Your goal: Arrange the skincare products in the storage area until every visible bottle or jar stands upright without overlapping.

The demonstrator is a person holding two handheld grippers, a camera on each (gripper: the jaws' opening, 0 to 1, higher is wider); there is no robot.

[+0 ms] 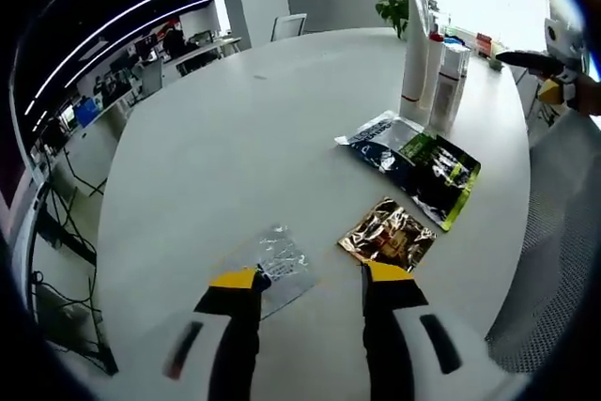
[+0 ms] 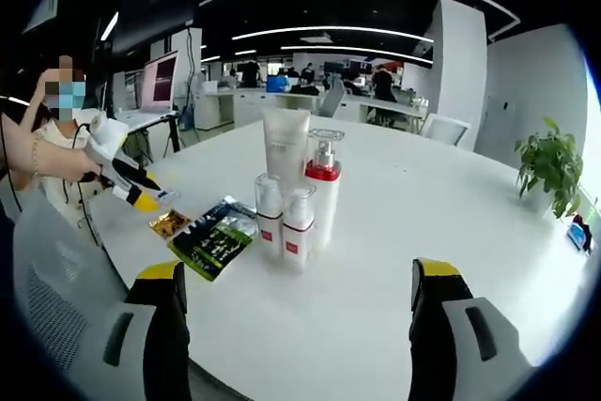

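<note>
Yellow-tipped jaws of right gripper (image 2: 296, 284) spread wide, empty, low in frame; bottle cluster (image 2: 296, 199) frame centre on white table (image 2: 451, 223), all upright: 1 tall tube, 1 red-collared pump bottle, 2 small bottles touching. Judgement: approach level, avoid toppling neighbours. Green-black sachet (image 2: 214, 241) left of cluster. Left gripper (image 1: 310, 279) jaws spread, empty, over clear sachet (image 1: 277, 265) and gold sachet (image 1: 387, 234).
</note>
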